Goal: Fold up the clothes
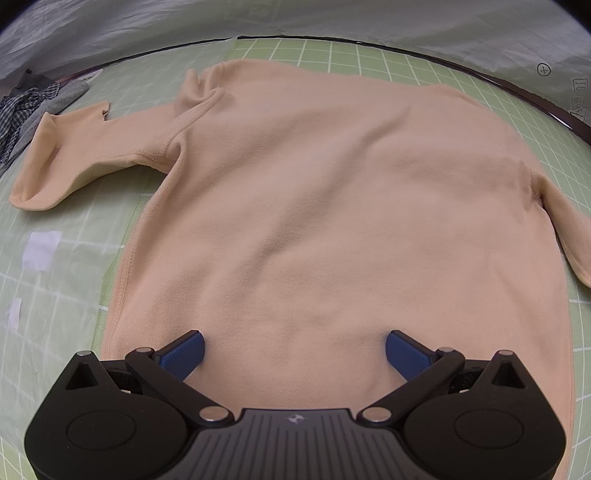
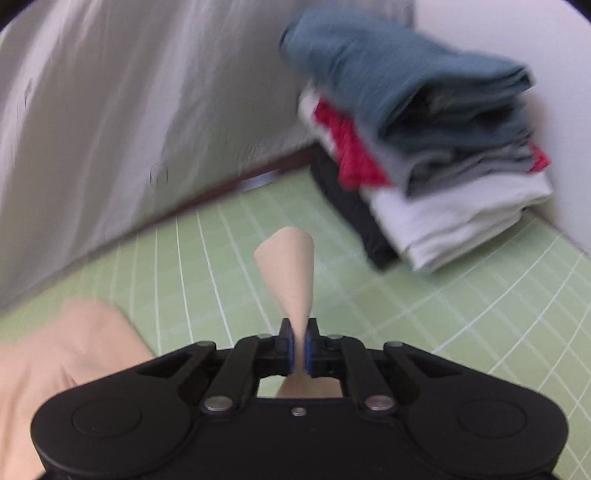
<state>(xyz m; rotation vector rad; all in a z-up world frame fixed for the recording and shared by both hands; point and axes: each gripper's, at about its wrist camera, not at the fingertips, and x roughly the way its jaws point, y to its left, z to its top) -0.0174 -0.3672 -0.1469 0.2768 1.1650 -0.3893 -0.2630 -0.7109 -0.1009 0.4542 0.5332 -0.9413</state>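
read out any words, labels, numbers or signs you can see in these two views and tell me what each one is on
A circled plus sign: on the grey sheet behind the mat.
Outlined lettering on the same sheet: sideways and warped, not readable.
Small emblem on the left gripper: no text.
Right wrist view: blurred, nothing readable.

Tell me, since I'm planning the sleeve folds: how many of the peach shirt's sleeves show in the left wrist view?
2. The left sleeve lies spread flat on the green mat; the right sleeve runs off the frame's right edge, partly hidden.
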